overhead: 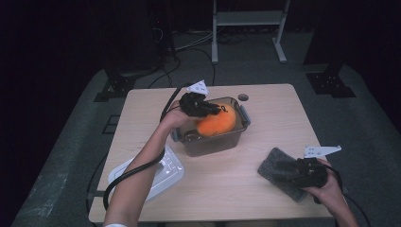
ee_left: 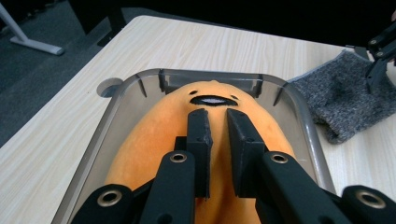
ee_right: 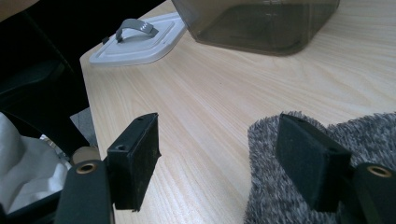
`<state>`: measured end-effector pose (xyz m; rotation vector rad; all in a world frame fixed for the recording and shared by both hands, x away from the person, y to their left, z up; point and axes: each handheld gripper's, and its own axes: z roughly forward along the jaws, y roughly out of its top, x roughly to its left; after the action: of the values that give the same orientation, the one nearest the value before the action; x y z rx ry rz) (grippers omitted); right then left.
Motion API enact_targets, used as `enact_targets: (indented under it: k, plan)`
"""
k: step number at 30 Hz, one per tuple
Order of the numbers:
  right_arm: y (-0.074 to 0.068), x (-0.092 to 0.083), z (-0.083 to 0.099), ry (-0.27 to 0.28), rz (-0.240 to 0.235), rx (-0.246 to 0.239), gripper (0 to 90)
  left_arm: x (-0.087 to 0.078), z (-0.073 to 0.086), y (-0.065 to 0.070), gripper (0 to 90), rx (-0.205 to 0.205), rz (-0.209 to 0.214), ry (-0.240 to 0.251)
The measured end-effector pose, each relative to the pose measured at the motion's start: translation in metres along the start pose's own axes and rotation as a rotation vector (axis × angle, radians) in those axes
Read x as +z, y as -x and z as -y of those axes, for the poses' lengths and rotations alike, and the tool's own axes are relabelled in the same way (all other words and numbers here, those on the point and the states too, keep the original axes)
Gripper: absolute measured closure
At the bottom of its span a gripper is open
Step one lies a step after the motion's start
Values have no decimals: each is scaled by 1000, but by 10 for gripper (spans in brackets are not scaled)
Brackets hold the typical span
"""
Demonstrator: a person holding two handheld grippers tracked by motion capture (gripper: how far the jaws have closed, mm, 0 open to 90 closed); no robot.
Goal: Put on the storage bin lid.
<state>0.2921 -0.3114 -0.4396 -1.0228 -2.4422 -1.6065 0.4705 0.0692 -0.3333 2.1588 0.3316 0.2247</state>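
Observation:
An orange plush toy (overhead: 218,123) (ee_left: 140,149) with a small stitched face lies in a clear grey plastic container (overhead: 213,145) (ee_left: 100,140) at the table's middle. My left gripper (overhead: 212,110) (ee_left: 217,122) reaches in from the left and is shut on the toy's top, its jaws close together with a fold of orange between them. At the front right lies a fuzzy grey cloth (overhead: 271,160) (ee_left: 341,98) (ee_right: 369,126). My right gripper (overhead: 284,169) (ee_right: 217,133) rests low at it, open wide. One jaw is over the cloth's edge, the other over bare table.
The container's white lid (overhead: 163,176) (ee_right: 140,44) with a grey handle lies at the table's front left corner. A round cable hole (overhead: 243,97) (ee_left: 109,87) sits in the table behind the container. Dark floor, stands and cables surround the table.

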Motion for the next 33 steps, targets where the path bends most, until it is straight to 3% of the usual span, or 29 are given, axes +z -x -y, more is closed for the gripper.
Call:
enact_targets:
  k: [15,19,24,33]
  plan:
    - [0,-1,0,3,-1,-3,294,10,4,-1,803,23,5,-64]
    - [0,-1,0,5,1,-5,294,12,5,-2,802,8,5,-70]
    - [0,-1,0,4,1,-4,294,14,5,-2,799,24,-5,-113]
    - [0,-2,0,6,1,-8,294,17,4,0,793,42,-1,-146]
